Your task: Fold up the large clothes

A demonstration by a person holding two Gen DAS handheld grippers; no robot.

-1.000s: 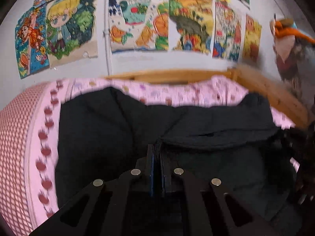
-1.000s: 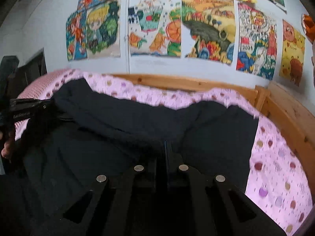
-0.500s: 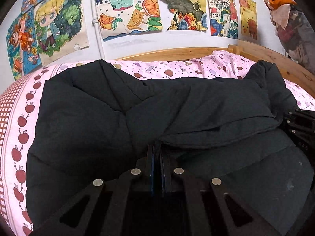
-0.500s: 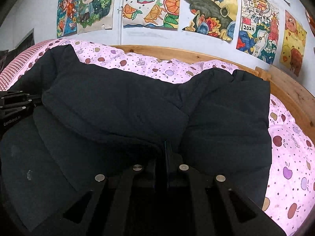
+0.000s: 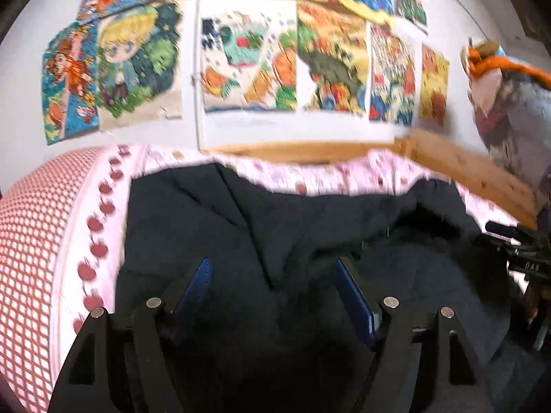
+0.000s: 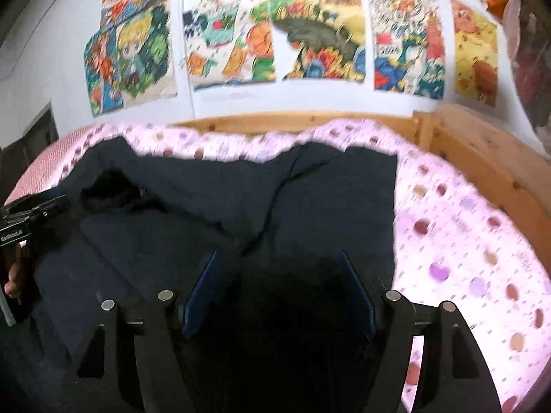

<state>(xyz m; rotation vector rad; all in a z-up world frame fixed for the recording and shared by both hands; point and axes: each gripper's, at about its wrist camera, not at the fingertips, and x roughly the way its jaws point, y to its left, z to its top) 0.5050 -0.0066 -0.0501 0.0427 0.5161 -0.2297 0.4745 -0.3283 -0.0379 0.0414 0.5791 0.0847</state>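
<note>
While both pairs of blue-padded jaws have just been opening, the left gripper [image 5: 273, 272] and the right gripper [image 6: 279, 268] stand spread apart over the black garment [image 5: 275, 227], whose dark cloth lies between and below the pads without being pinched. That garment is the landmark: it lies folded over on itself in the middle of the pink spotted bedsheet [image 6: 465, 227], with a thick doubled layer along its far edge. Beyond the garment runs the wooden bed frame [image 6: 310, 120], and above that hang colourful drawings [image 6: 310, 27] on the white wall. To the garment's left edge, seen from the right wrist, a hand [image 6: 15, 275] grips the other tool's handle. Both views are blurred.
</note>
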